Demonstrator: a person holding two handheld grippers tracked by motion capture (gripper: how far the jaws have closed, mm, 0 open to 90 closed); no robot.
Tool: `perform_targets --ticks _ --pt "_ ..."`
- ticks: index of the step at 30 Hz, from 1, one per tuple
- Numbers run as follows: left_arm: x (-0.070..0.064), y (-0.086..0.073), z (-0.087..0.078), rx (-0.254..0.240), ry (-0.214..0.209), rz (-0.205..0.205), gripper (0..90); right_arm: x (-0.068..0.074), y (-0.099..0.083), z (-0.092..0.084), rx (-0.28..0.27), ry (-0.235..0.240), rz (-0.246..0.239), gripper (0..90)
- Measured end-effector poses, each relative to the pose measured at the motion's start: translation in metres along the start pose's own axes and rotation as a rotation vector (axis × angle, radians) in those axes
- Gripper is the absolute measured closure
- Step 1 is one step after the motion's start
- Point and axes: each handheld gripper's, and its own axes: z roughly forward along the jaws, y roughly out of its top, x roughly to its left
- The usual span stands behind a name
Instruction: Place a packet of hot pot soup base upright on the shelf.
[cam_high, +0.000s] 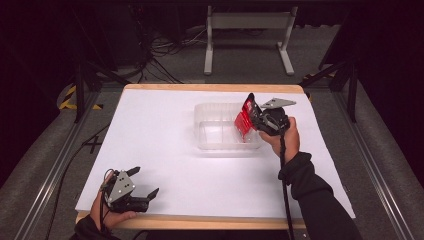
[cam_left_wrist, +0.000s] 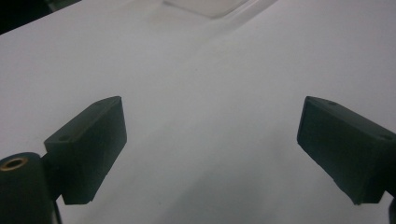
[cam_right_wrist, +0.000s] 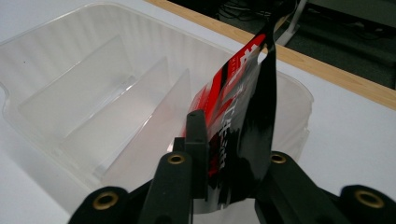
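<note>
High view: right tongs (cam_high: 254, 116) are gripping a red-and-black packet (cam_high: 245, 120), hanging just over the clear tray (cam_high: 215, 142)'s right end. Left tongs (cam_high: 145, 184) are idling released, well apart.
Right gripper view: packet (cam_right_wrist: 238, 116) is standing upright between the jaws, tray (cam_right_wrist: 70, 93) directly below.

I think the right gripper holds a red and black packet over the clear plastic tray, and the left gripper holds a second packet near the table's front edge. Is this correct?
Not quite. The left gripper holds nothing: the left gripper view shows its jaws wide apart over bare white table. The rest stands: the right gripper grips the red and black packet over the clear plastic tray.
</note>
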Motion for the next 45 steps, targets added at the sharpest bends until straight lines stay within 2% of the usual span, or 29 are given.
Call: perform_targets --ticks 9,12,16,20,30,36,42,45 --pt "0.000 0.000 0.001 0.002 0.000 0.001 8.9 -0.003 0.001 -0.018 0.005 0.011 -0.020 73.9" --pt "-0.001 0.001 0.000 -0.006 0.002 -0.002 9.0 -0.004 0.001 -0.024 -0.002 0.014 -0.041 78.5" --pt "-0.001 0.000 0.000 -0.002 0.004 -0.005 9.0 -0.003 -0.001 -0.028 -0.005 0.024 -0.043 78.1" --pt "0.000 0.001 0.001 -0.001 0.000 -0.004 9.0 -0.004 -0.002 -0.032 -0.013 0.027 -0.033 70.8" --pt "0.000 0.000 0.001 0.001 0.003 -0.008 9.0 -0.006 -0.004 -0.040 -0.017 0.045 -0.029 68.0" --pt "0.001 0.001 0.000 -0.005 0.004 -0.021 9.0 -0.008 -0.007 -0.048 -0.009 0.037 -0.060 67.0" --pt "0.001 0.000 0.000 0.002 0.002 -0.013 9.0 -0.009 -0.010 -0.063 -0.031 0.033 -0.082 65.6" --pt "0.001 0.001 0.001 0.006 0.001 -0.010 9.0 -0.008 -0.012 -0.068 -0.027 0.024 -0.113 65.6"
